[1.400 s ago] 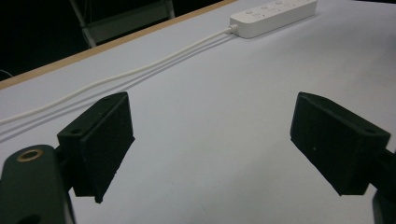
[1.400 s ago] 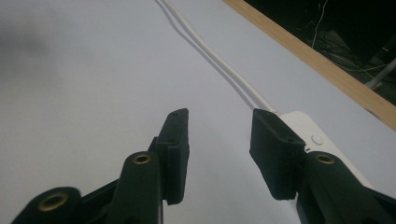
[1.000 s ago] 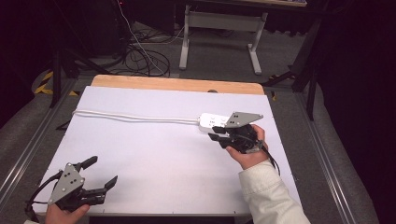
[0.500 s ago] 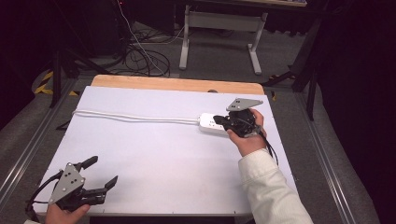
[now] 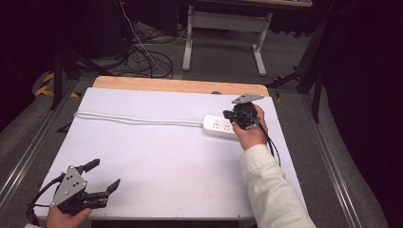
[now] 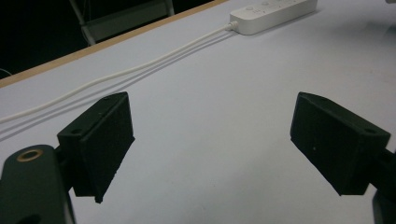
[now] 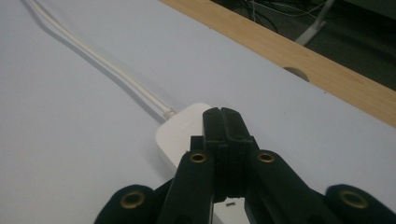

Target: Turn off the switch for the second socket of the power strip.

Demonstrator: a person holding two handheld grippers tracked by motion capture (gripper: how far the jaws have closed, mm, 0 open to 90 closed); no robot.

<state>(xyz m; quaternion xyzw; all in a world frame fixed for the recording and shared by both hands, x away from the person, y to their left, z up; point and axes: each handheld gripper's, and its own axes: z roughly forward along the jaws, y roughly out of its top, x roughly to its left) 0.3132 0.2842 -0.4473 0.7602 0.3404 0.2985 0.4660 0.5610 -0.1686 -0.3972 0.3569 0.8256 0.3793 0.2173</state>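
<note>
Across table's far side (image 5: 142, 97): pwr strip (image 5: 219, 126), crosswise.

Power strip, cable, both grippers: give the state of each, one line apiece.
Power strip: flat on the table, sockets up, nothing plugged in.
Cable: attached to the strip, stretched along the table.
Right gripper: shut, empty, over the strip.
Left gripper: open, empty.
</note>
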